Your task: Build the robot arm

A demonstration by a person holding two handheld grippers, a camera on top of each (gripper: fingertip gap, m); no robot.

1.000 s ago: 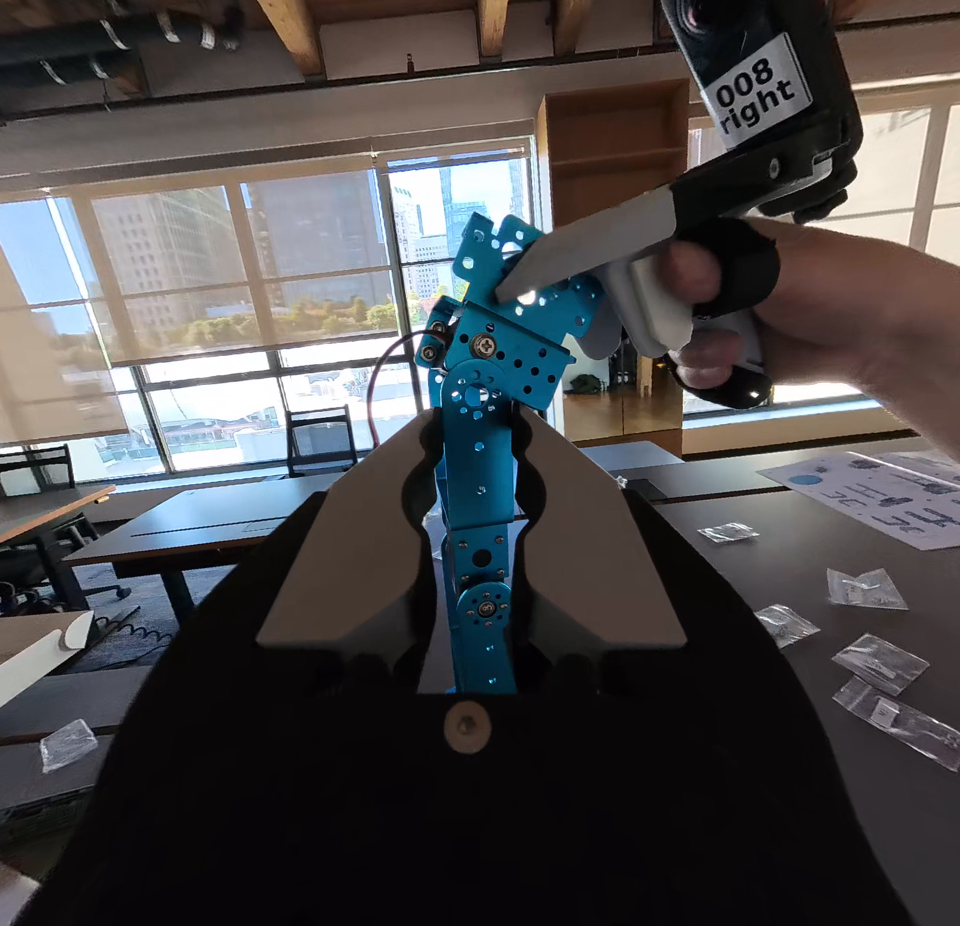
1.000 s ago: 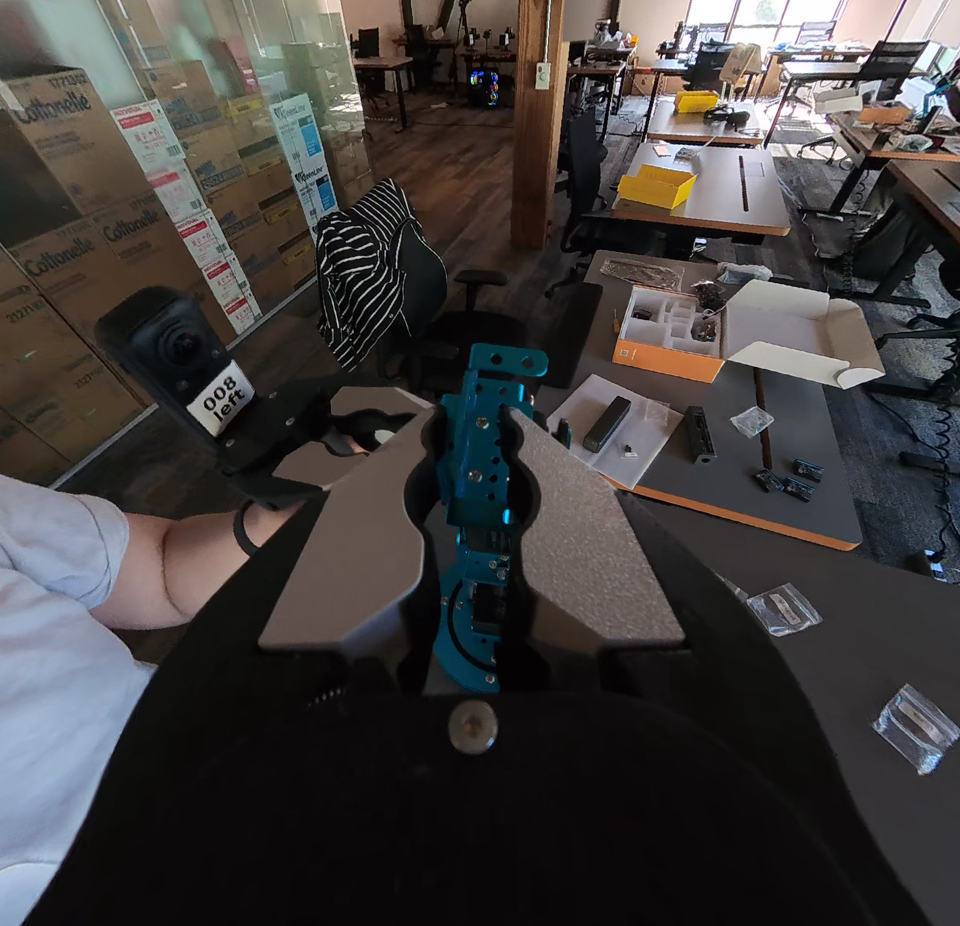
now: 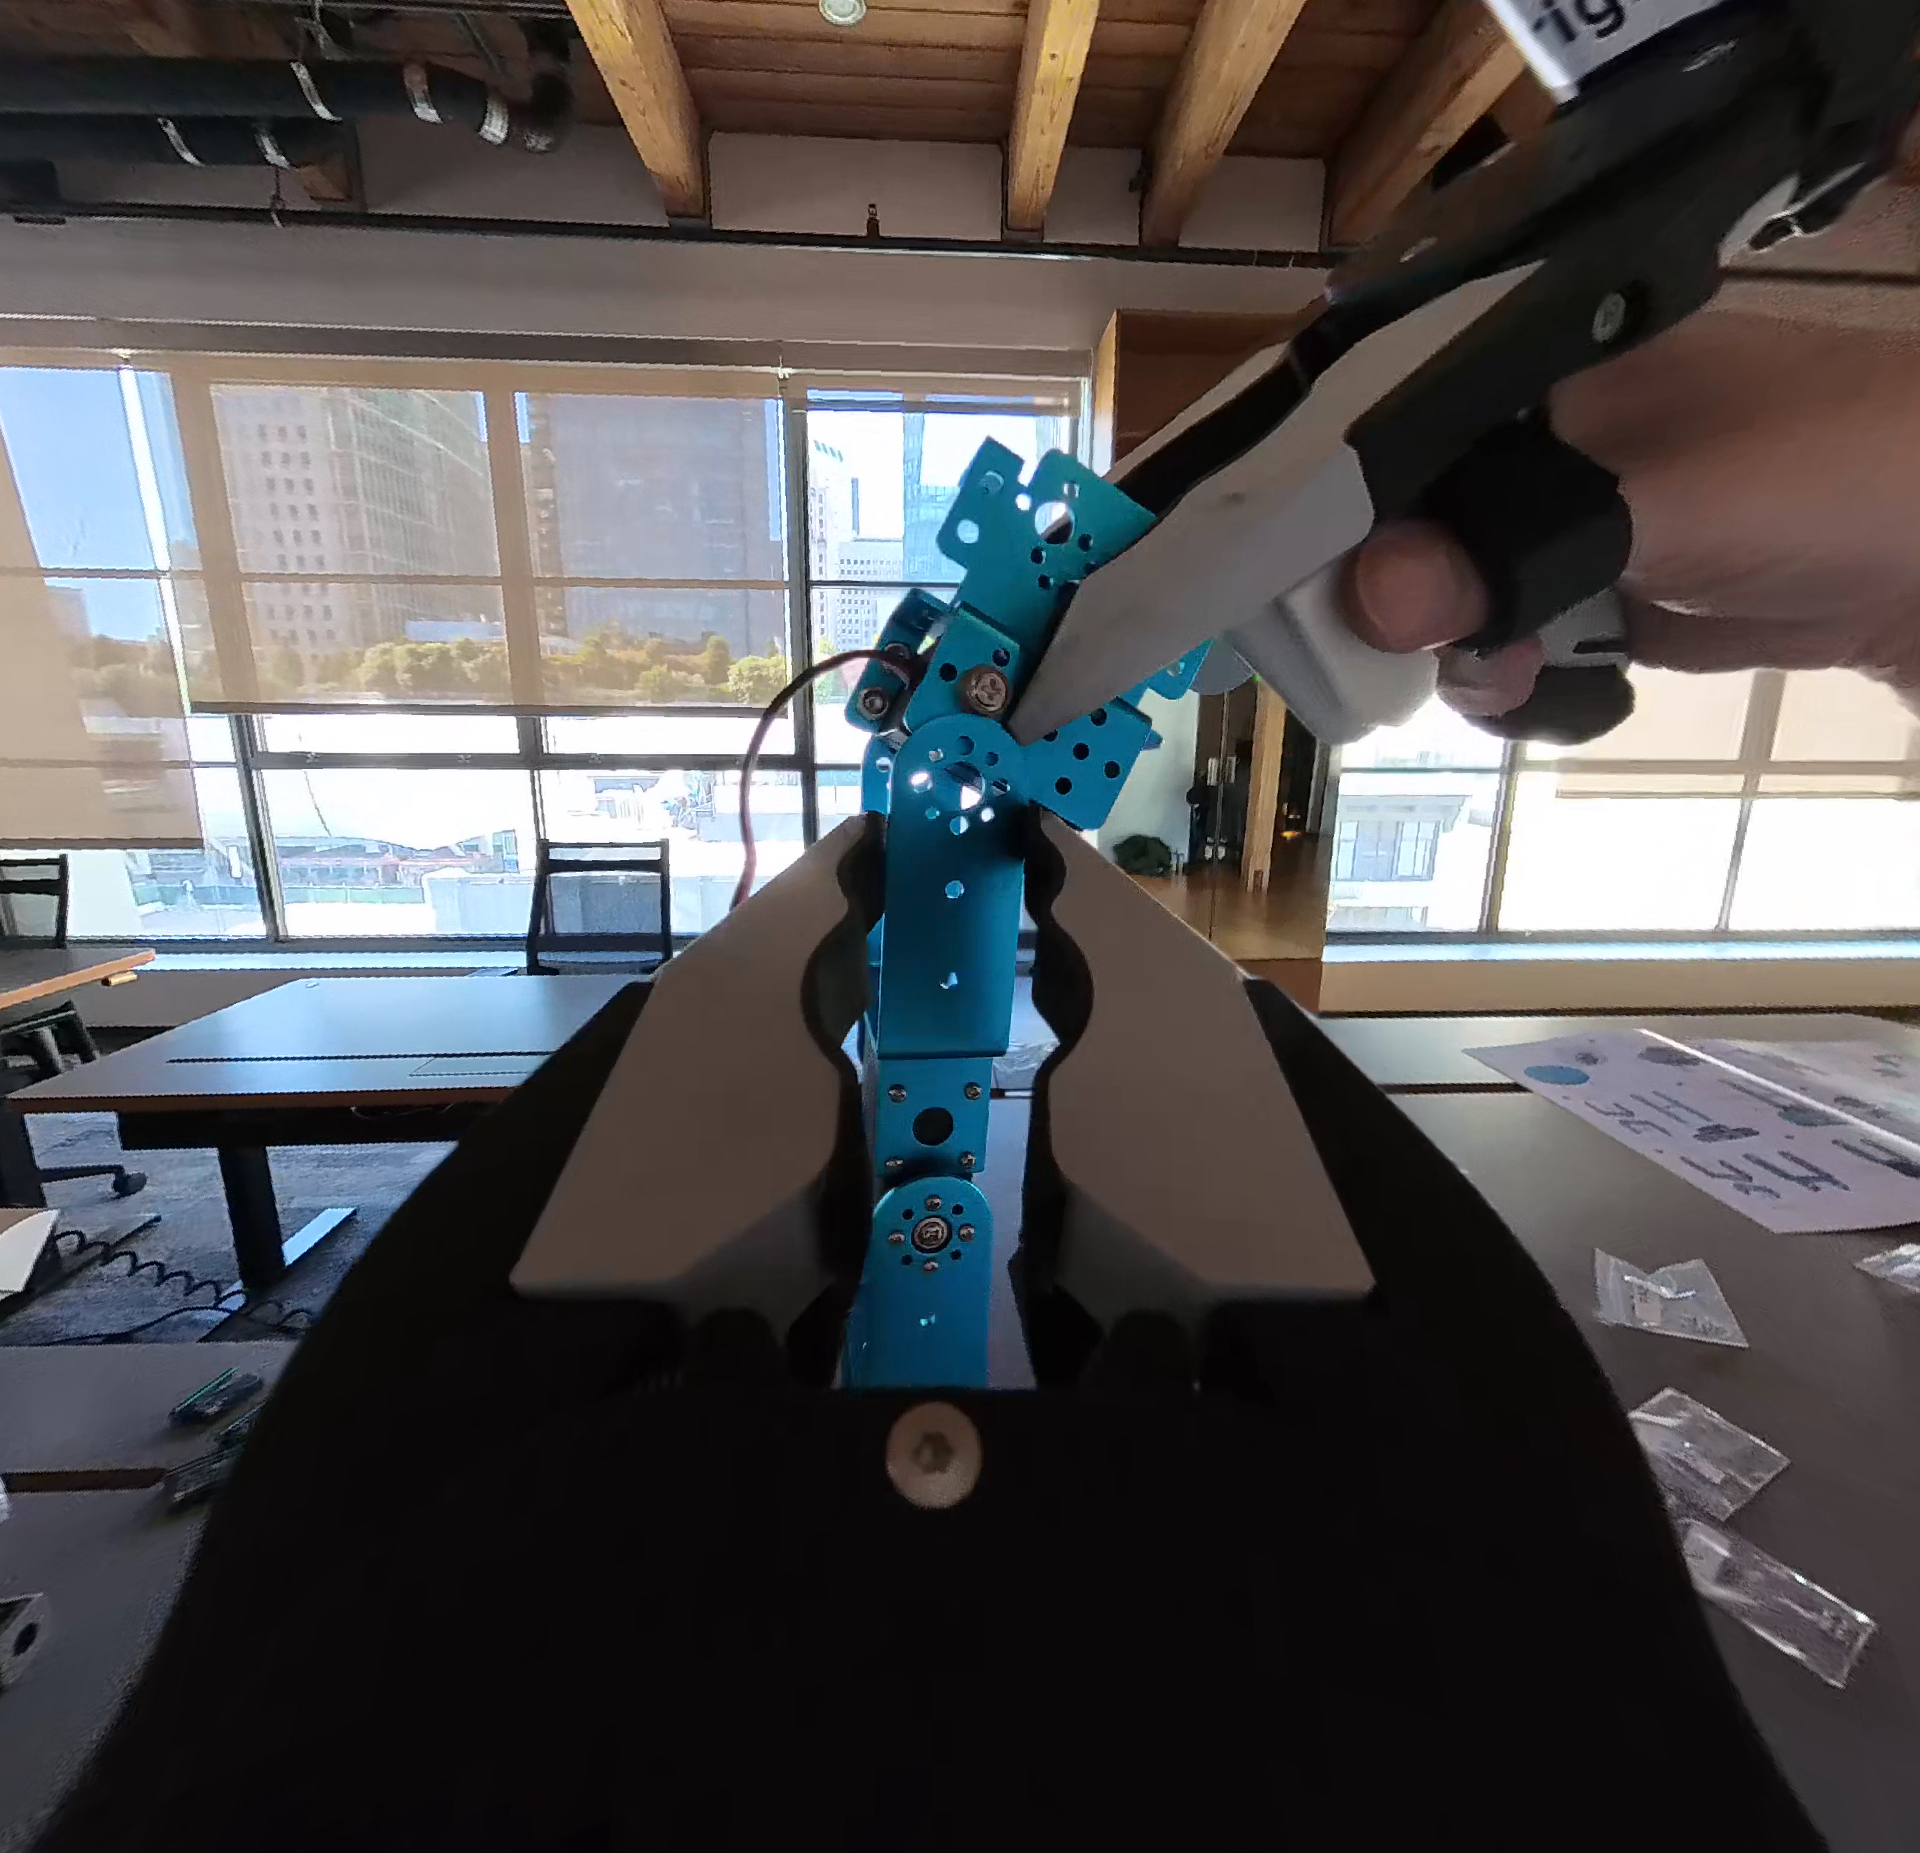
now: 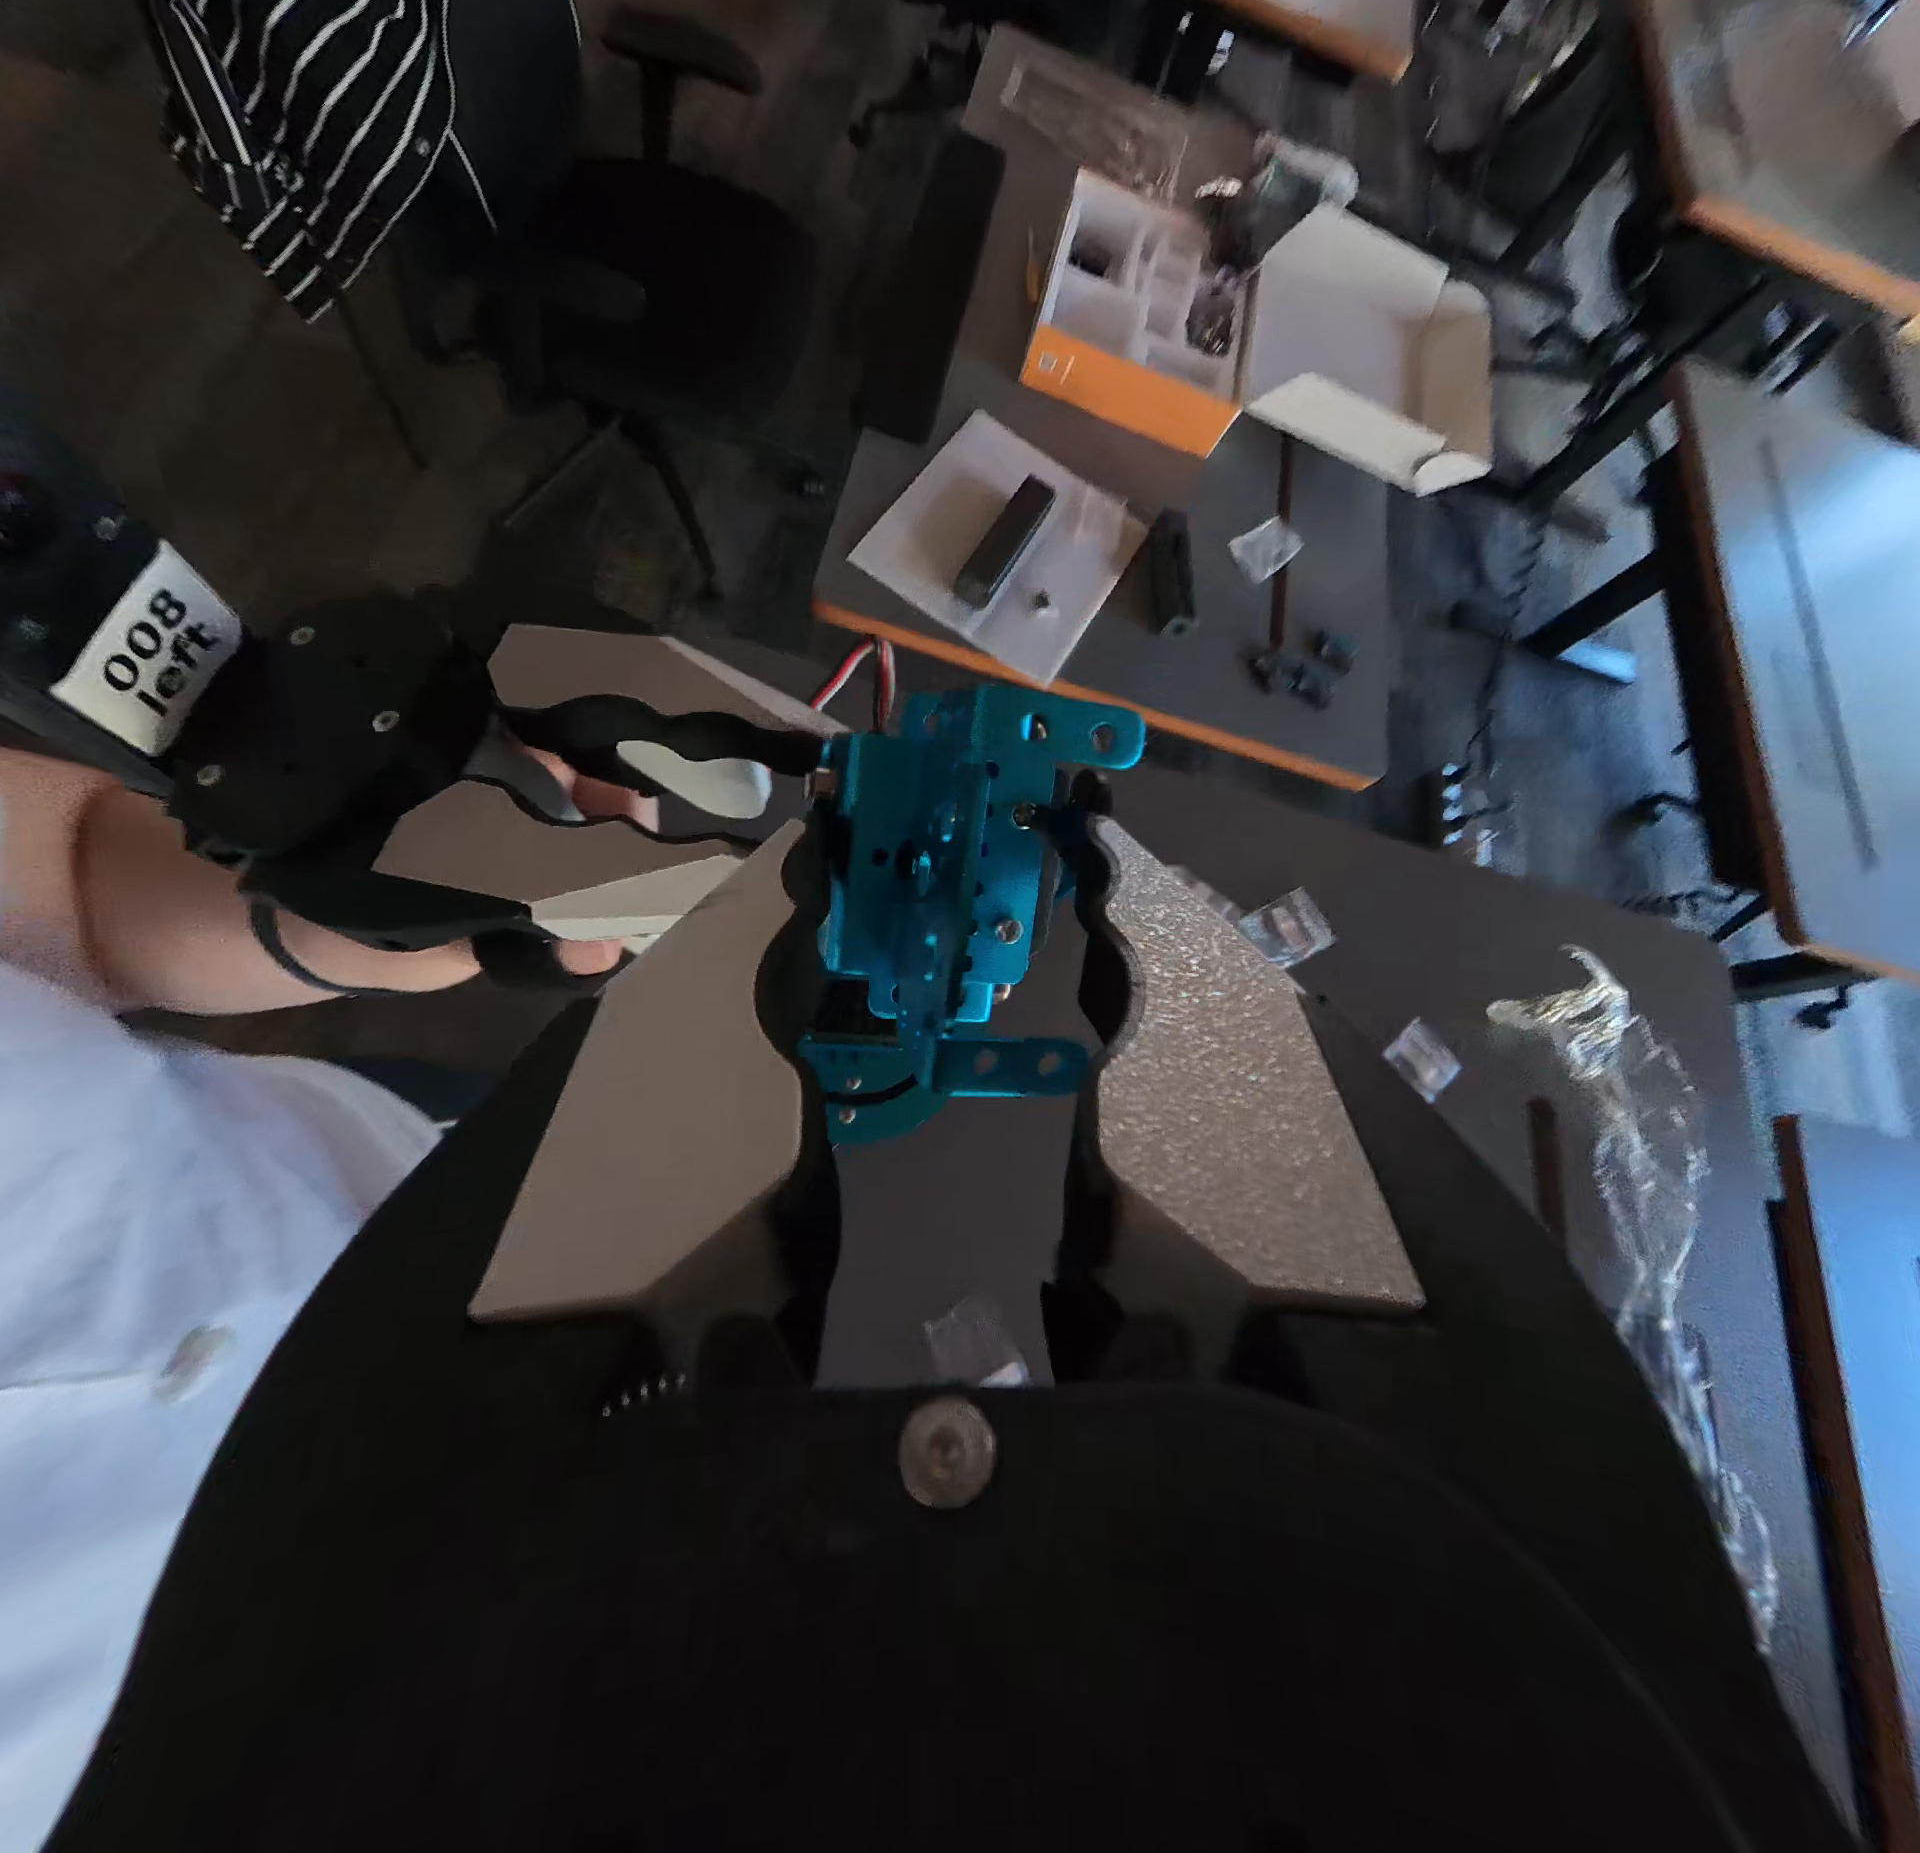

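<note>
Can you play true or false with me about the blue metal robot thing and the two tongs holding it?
1. The left tongs grip the lower part of the blue metal assembly. True.
2. The right tongs hang open with nothing between them. False: they are closed on the top part of the blue assembly.
3. A red wire loops out from the assembly's side. True.
4. The orange and white box on the far desk is closed. False: its lid is flipped open, showing compartments.
5. Small clear plastic bags lie on the dark table. True.
6. The blue assembly lies flat on the table. False: it stands upright, held in the tongs.
</note>
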